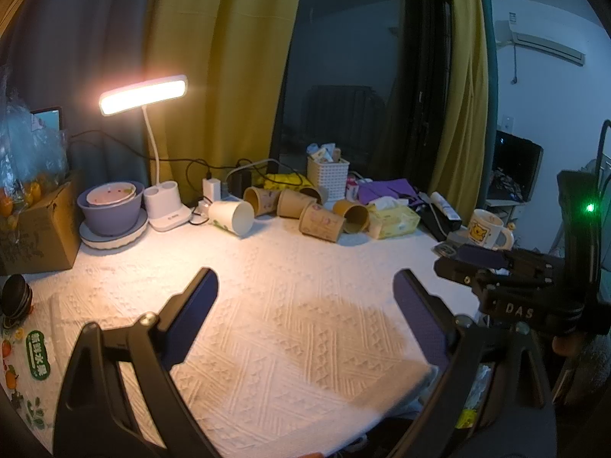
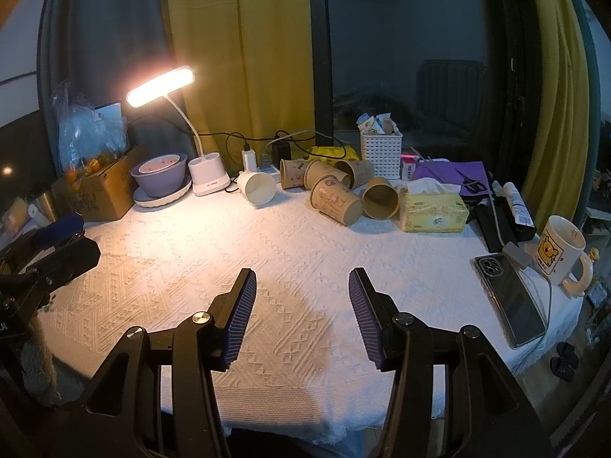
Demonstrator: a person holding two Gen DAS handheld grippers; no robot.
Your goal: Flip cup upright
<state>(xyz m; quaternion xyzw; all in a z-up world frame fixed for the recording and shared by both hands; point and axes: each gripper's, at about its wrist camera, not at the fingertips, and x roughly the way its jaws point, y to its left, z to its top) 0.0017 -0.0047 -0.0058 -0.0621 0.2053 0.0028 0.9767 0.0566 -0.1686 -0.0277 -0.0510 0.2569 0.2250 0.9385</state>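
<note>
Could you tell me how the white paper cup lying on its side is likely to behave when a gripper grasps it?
The white cup lies on its side, so it may roll if nudged. It looks thin-walled, so probably light and crushable.

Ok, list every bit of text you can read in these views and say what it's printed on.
"DAS": white letters on the black body of the right gripper, seen from the left wrist view.
Green sticker at the table's left edge: Chinese characters, too distorted to read reliably.
Tissue box, cardboard box, white tube, brown paper cups: print too small or blurred.
Mug: cartoon bear only, no words legible.
</note>
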